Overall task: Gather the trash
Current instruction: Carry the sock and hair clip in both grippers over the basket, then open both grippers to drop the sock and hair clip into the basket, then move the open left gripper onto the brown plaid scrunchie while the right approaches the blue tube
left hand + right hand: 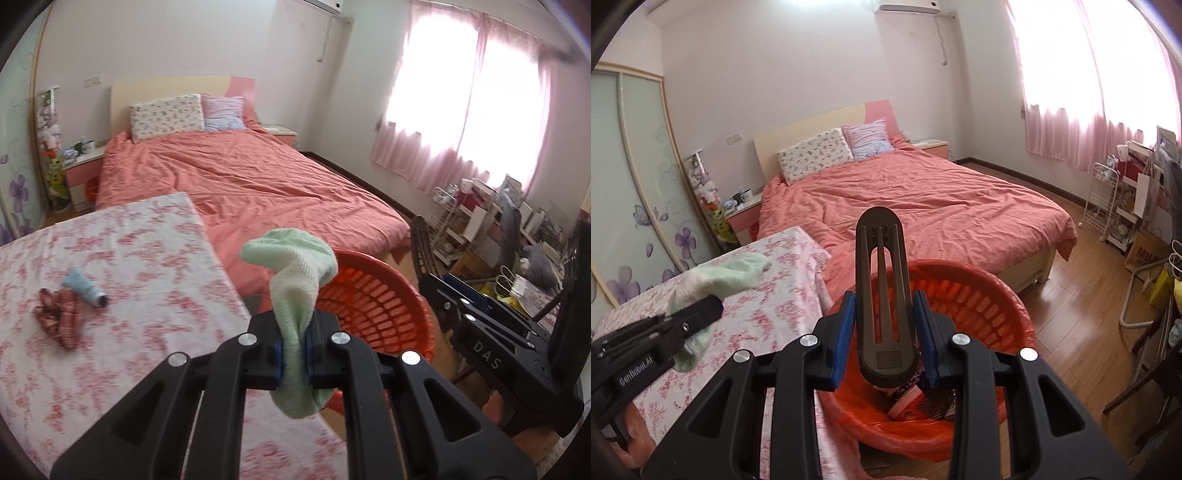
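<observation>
My left gripper [293, 354] is shut on a pale green sock [295, 280] and holds it above the table's right edge, beside the red plastic basket [373, 299]. The sock also shows in the right wrist view [720, 280]. My right gripper [886, 339] hangs over the basket [1008, 295]; a dark brown slotted plastic piece [882, 295] stands between its open jaws, with gaps on both sides. Several pieces of trash lie in the basket bottom [916, 402]. A blue tube [85, 288] and a red patterned cloth [59, 317] lie on the floral tablecloth [129, 295].
A bed with a coral cover [240, 177] stands behind the table and basket. Cluttered shelves and a white rack [1108, 206] line the right wall under pink curtains. A nightstand [81, 166] is at the bed's left. Wood floor [1082, 295] lies right of the basket.
</observation>
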{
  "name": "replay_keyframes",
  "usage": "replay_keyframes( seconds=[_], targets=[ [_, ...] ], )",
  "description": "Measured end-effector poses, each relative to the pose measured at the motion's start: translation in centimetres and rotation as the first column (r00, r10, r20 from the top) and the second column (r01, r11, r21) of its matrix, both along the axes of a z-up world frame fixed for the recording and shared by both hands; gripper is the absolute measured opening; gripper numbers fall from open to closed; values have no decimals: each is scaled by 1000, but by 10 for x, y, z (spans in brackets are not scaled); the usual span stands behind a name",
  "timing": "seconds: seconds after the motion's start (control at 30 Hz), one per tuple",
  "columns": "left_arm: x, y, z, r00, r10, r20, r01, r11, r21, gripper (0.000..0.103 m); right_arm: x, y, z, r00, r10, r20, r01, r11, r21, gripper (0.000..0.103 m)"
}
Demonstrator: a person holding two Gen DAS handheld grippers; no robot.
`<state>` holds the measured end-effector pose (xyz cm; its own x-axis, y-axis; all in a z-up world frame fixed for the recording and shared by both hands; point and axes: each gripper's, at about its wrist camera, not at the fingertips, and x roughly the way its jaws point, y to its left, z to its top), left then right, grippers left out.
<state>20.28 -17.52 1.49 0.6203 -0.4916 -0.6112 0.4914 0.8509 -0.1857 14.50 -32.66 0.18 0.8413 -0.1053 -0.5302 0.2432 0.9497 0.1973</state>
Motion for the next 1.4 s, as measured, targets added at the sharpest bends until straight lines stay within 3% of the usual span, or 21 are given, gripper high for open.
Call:
replay_keyframes(
  seconds=[0.3, 0.43, 0.47, 0.5, 0.7, 0.9, 1.07, 1.27, 1.4],
  targets=[
    [24, -61, -39, 994, -92, -63, 93, 996, 14, 12, 13, -38, -15, 999, -40, 1, 40, 996, 83, 33],
    [36, -61, -59, 995, -59, -85, 64, 996, 63, 40, 23, -52, -29, 999, -34, -17, 36, 991, 132, 35],
    [38, -56, -63, 995, -45, -88, 51, 996, 73, 45, 25, -53, -32, 999, -36, -27, 39, 990, 135, 43],
    [40, -51, -67, 995, -33, -93, 41, 996, 81, 47, 26, -54, -35, 999, -37, -34, 41, 990, 136, 51],
    [49, -10, -83, 994, 54, -98, -41, 990, 134, 60, 25, -42, -47, 996, -44, -75, 51, 995, 91, 57],
    [47, 44, -79, 982, 184, -34, -174, 965, 195, 78, 26, -28, -49, 994, -44, -99, 44, 999, 1, 64],
    [54, 103, -76, 950, 312, -3, -304, 926, 225, 79, 28, -9, -54, 992, -16, -125, 13, 1000, -28, 64],
    [78, 176, -80, 870, 493, 2, -479, 843, 244, 82, 32, 15, -58, 987, 37, -154, -42, 999, -31, 64],
    [101, 205, -90, 829, 556, -51, -532, 815, 230, 86, 37, 35, -61, 982, 73, -172, -81, 996, -38, 64]
  ],
)
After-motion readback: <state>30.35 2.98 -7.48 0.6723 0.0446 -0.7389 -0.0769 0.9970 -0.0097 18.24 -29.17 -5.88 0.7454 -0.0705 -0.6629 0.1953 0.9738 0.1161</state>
